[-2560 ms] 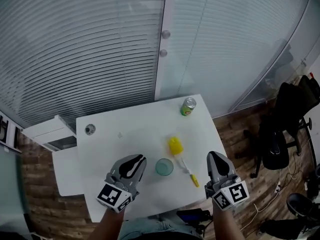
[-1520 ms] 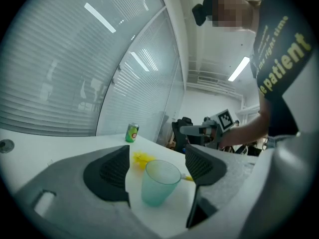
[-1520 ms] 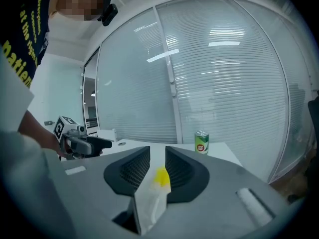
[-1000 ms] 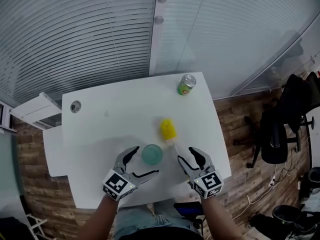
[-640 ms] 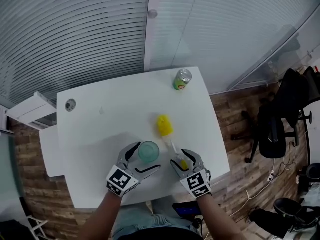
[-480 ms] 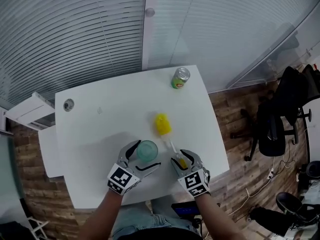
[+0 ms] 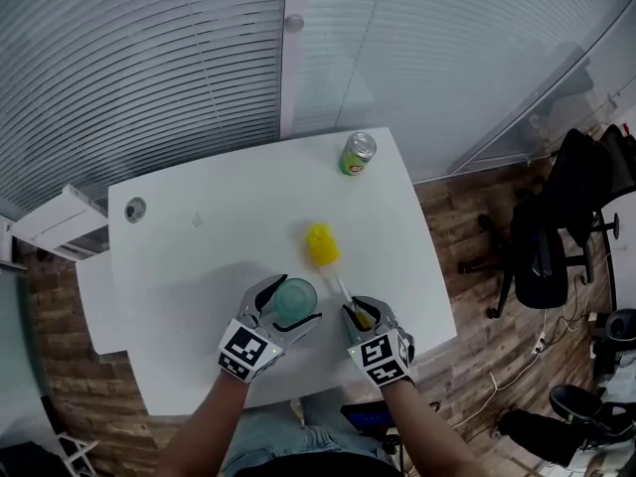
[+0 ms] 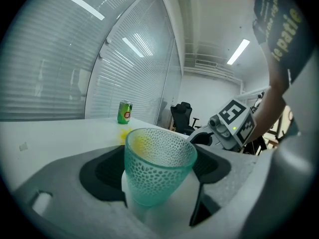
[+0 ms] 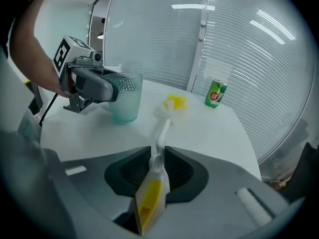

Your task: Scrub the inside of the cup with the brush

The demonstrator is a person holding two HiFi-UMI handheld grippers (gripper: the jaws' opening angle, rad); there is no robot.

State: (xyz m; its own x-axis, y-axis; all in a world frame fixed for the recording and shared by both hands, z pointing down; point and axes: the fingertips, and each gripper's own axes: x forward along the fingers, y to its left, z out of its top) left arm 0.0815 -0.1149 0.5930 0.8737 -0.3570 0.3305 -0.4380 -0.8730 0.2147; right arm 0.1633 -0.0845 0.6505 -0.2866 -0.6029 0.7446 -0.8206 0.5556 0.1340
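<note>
A pale green dimpled glass cup [image 7: 295, 299] stands upright on the white table [image 7: 199, 256]. My left gripper [image 7: 295, 302] has a jaw on each side of the cup [image 8: 157, 168]; the jaws are closing and a dark gap still shows at the right pad. The brush lies flat, its yellow bristle head [image 7: 321, 246] to the cup's far right. Its white-and-yellow handle [image 9: 158, 158] runs back between the jaws of my right gripper [image 7: 360, 312], which are closing, both pads touching the handle. In the right gripper view the cup [image 9: 123, 101] stands left of the brush.
A green drink can [image 7: 356, 154] stands at the table's far right corner. A round grommet [image 7: 135, 209] is set in the far left corner. A black office chair [image 7: 556, 237] is on the wooden floor to the right, a white low unit [image 7: 60, 229] at the left.
Both grippers moved forward over the table: the left one came around the cup, the right one over the brush handle. Both pairs of jaws have narrowed.
</note>
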